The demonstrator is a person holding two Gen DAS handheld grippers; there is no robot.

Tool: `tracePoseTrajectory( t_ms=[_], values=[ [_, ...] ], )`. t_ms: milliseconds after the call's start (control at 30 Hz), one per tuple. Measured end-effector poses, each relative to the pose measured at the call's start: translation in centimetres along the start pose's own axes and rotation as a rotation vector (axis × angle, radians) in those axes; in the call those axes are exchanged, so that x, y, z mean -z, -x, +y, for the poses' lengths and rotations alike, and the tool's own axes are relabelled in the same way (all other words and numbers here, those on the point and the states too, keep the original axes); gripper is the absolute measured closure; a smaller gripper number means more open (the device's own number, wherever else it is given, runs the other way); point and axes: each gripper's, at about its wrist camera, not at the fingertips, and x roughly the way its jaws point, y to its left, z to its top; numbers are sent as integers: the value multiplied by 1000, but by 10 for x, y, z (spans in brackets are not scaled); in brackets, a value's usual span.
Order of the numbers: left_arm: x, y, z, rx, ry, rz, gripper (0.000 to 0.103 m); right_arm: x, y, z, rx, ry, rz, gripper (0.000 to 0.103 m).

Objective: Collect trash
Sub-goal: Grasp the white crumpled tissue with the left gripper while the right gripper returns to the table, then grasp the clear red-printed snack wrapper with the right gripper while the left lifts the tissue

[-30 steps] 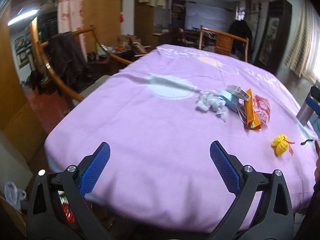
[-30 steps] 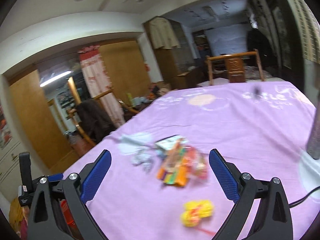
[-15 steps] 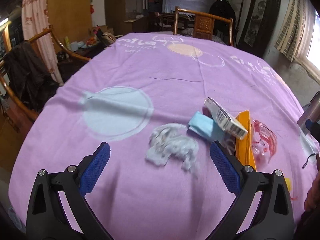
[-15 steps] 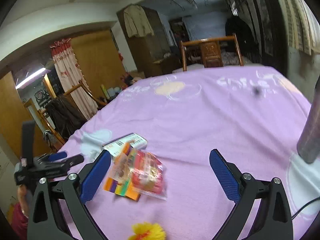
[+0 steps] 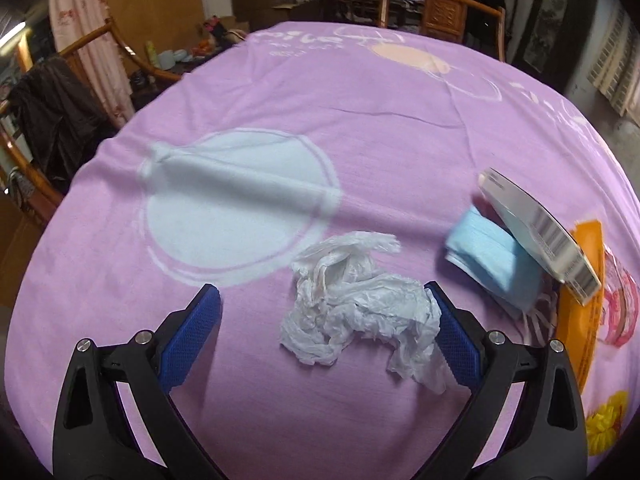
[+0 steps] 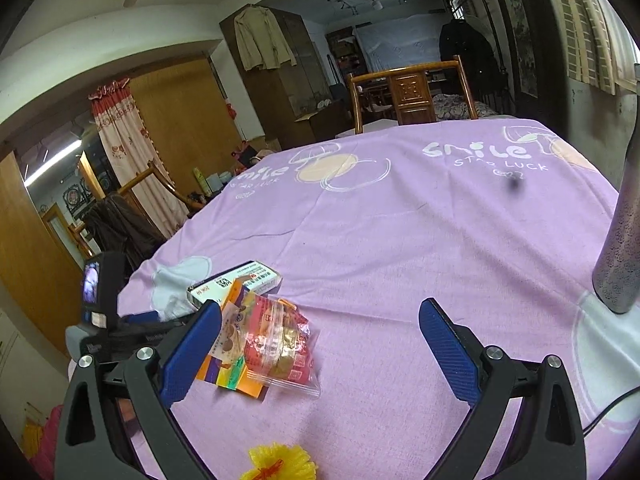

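A crumpled white tissue (image 5: 352,304) lies on the purple tablecloth (image 5: 360,128), and my left gripper (image 5: 326,334) hangs open around it, its right pad touching the tissue's edge. To the right lie a blue face mask (image 5: 488,260), a white carton (image 5: 536,232), an orange packet (image 5: 582,312) and a clear red snack bag (image 5: 618,308). In the right wrist view my right gripper (image 6: 320,348) stands open over the red snack bag (image 6: 280,344), orange packet (image 6: 230,364) and white carton (image 6: 236,284). A yellow pompom (image 6: 280,462) lies at the bottom edge.
A grey metal cylinder (image 6: 620,248) stands at the right on the cloth (image 6: 400,220), with a black cable (image 6: 608,412) beside it. Wooden chairs (image 6: 412,96) surround the table; a dark jacket (image 5: 52,116) hangs over one at the left.
My left gripper has come forward and lower over the tissue, which now sits between its pads. My right gripper has closed in on the snack bag pile.
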Motion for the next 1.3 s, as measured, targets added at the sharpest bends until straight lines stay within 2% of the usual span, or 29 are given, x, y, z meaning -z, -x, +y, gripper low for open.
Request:
tracePoseTrajectory(
  t_ms=[33,100,167,200,300,367,467,667,1000,1067,1100,1133,1233,1300],
  values=[
    [0,2,3,-2,7,-11,16,0,-1,0,-3,0,7,6],
    [0,2,5,50,7,-10,48,2,-6,0,-8,-5,28,6],
    [-1,6,5,74,11,-19,61,3,-10,1,-6,-4,43,6],
    [-1,9,6,85,16,-29,63,4,-12,1,-7,-5,50,6],
    [-3,22,15,132,56,-77,64,6,-17,0,-23,-20,71,6],
    [-5,27,18,138,75,-98,64,7,-21,-1,-40,-28,86,6],
    [-7,29,20,161,91,-103,64,10,-30,2,-80,-34,122,6],
    [-6,29,11,164,55,-102,64,14,-49,18,-120,-5,193,6],
    [-4,29,5,179,26,-98,64,21,-80,18,-127,-66,283,7],
    [-4,29,6,180,25,-99,64,22,-82,21,-135,-46,294,35],
    [-5,29,6,180,26,-99,64,21,-78,23,-138,-36,279,66],
    [-4,30,6,180,28,-103,64,18,-70,24,-138,-33,233,66],
    [-3,33,7,182,35,-116,64,5,-27,36,-110,54,17,66],
    [-3,35,8,187,37,-123,64,3,-9,39,-104,62,-59,65]
  ],
)
